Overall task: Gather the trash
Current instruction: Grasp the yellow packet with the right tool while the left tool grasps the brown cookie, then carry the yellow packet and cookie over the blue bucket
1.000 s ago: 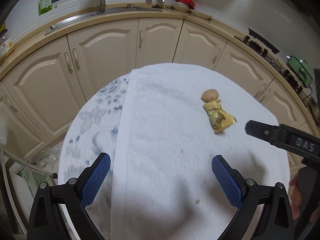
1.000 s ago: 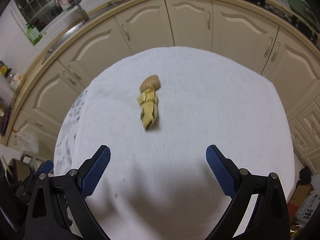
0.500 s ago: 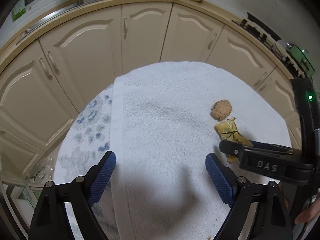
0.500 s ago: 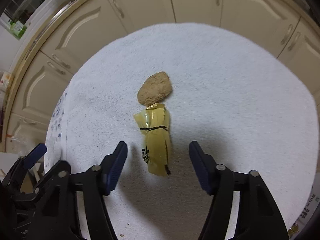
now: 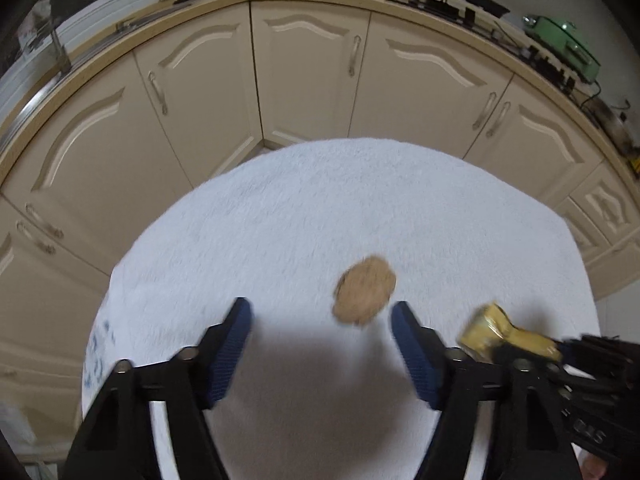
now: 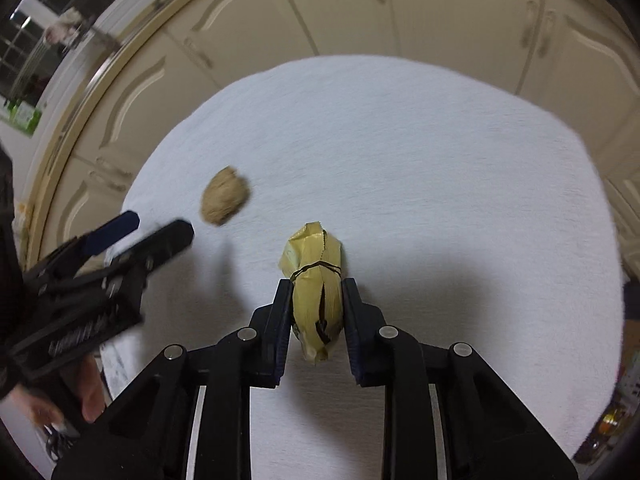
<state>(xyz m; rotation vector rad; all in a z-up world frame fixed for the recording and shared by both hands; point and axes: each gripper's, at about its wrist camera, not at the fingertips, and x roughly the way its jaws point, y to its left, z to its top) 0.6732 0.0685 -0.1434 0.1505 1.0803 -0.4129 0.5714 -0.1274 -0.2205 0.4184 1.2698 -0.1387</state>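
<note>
A yellow crumpled wrapper (image 6: 316, 276) lies on the white towel (image 6: 440, 184). My right gripper (image 6: 316, 290) straddles it, jaws closing, with both pads against its sides. The wrapper (image 5: 490, 334) also shows at the right of the left wrist view, in the right gripper's dark fingers (image 5: 584, 350). A brown crumbly lump (image 5: 364, 290) sits just ahead of my left gripper (image 5: 320, 306), nearer the right fingertip. The left jaws are closing, and the pads do not touch the lump. From the right wrist view the left gripper (image 6: 156, 226) reaches in beside the lump (image 6: 224, 202).
The towel covers a round table (image 5: 320, 200), with blue-patterned cloth (image 5: 96, 354) showing at its left edge. Cream cabinet doors (image 5: 304, 76) curve around behind it. The counter holds a green appliance (image 5: 560, 40). A person's hand (image 6: 90, 400) holds the left gripper.
The left gripper swept right until the brown lump lay before its fingertips, and its jaws narrowed. The right gripper came down over the yellow wrapper and closed from wide open onto its sides.
</note>
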